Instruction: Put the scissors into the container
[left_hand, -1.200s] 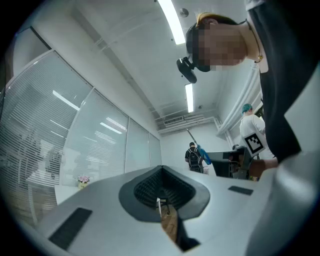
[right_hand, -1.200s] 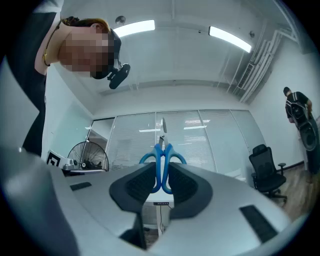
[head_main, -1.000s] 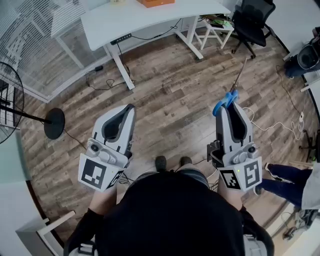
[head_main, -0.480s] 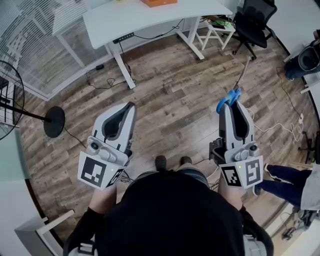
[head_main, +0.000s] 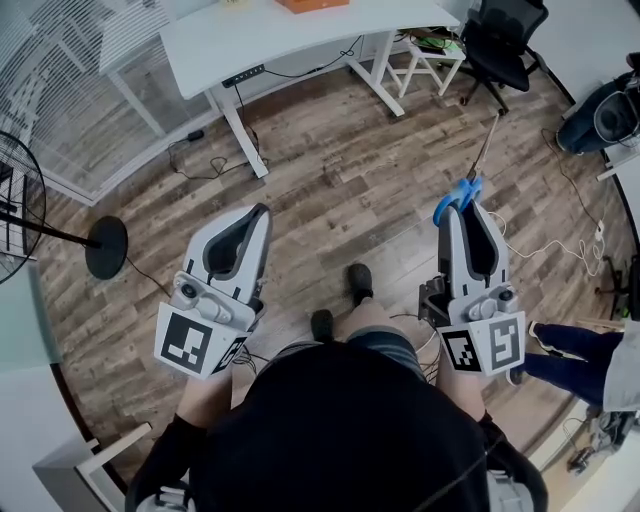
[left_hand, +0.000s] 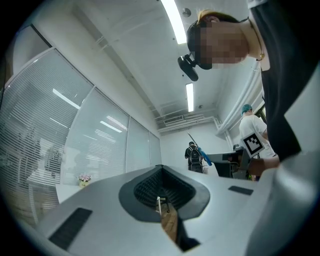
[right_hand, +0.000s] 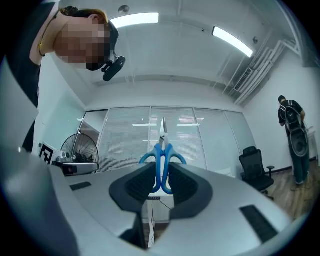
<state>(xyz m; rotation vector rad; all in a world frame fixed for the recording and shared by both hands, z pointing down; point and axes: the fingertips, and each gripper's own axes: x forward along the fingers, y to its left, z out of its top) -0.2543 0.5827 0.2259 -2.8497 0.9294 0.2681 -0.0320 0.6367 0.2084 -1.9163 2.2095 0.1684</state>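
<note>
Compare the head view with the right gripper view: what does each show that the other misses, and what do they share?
Head view only: the person's shoes and the trailing white cable. Right gripper view only: the ceiling lights and the head camera. Both: the scissors, their blue handles clamped in the right gripper's jaws, the fan and the black chair.
</note>
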